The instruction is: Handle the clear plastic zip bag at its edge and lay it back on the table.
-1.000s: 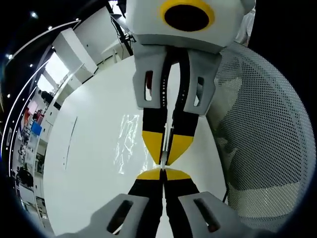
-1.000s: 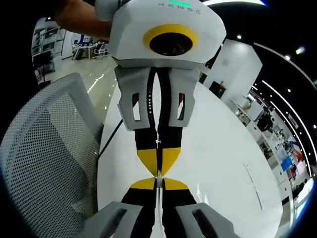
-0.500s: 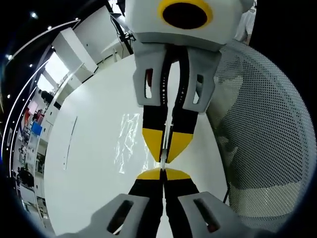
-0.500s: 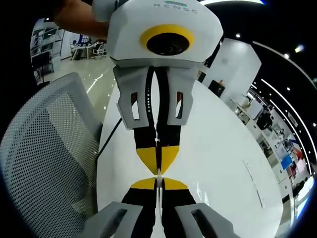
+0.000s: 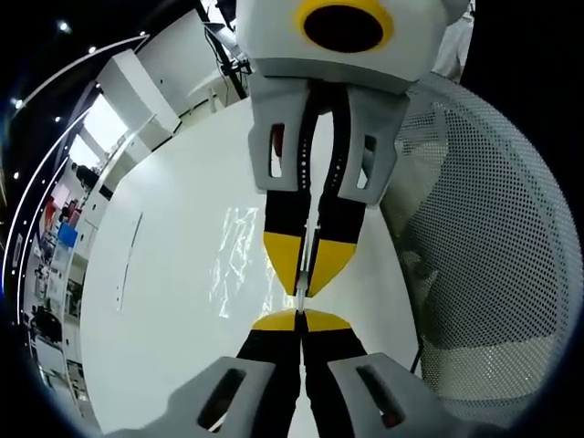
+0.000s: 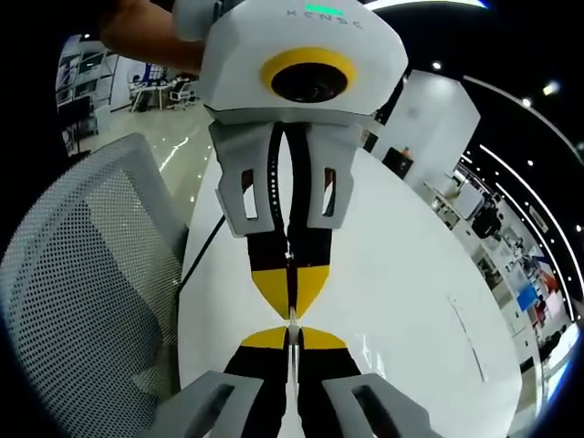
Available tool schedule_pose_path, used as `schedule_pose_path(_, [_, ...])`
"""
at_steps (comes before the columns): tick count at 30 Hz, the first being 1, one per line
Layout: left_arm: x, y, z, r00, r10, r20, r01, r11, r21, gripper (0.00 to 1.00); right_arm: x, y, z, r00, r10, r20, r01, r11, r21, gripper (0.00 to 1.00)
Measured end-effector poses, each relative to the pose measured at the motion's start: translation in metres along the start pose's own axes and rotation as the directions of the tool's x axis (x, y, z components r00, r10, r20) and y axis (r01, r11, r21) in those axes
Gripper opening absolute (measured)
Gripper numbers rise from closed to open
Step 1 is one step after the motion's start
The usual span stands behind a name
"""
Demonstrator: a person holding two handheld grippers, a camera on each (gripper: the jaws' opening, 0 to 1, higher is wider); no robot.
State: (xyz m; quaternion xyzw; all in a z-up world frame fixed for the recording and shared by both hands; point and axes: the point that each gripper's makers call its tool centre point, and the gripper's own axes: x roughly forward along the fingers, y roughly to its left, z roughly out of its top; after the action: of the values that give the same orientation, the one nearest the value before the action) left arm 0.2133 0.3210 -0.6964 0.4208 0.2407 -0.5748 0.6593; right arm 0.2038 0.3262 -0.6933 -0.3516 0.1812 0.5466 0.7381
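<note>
We see the clear plastic zip bag (image 5: 239, 260) in the left gripper view as a patch of crinkled glare just left of centre, spread over the white table (image 5: 164, 301). A thin clear edge of it runs up the middle of the frame between the two grippers. In the right gripper view the same edge shows as a pale sliver (image 6: 292, 319) at the centre; the rest of the bag is too transparent to make out there.

Our left gripper (image 5: 299, 317) rises from the bottom centre of its view with its yellow-tipped jaws pressed together on that edge. Facing it from the top of the frame, the right gripper (image 5: 307, 281) points down, its jaws likewise pinched shut on the bag's edge, tip almost against tip with the left one.

In the right gripper view the arrangement mirrors: the right gripper (image 6: 291, 335) comes up from the bottom, clamped on the edge, and the left gripper (image 6: 292, 297) hangs down from the top centre, nearly touching it. A hand (image 6: 151, 41) holds the left gripper's body at the upper left.

A grey mesh chair (image 5: 484, 274) takes up the right side of the left gripper view and the left side of the right gripper view (image 6: 82, 292), just beside the table's rim. Beyond the table we see white partitions (image 5: 137, 82) at upper left.
</note>
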Motion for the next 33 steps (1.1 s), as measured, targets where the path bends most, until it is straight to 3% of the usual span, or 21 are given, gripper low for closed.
schedule_pose_path(33, [-0.0016,0.0016,-0.0011,1.0,-0.002,-0.002,0.002,1.0,0.002,0.0,-0.0048,-0.0011,-0.0013,1.0,-0.012,0.0,0.012,1.0,0.014,0.0])
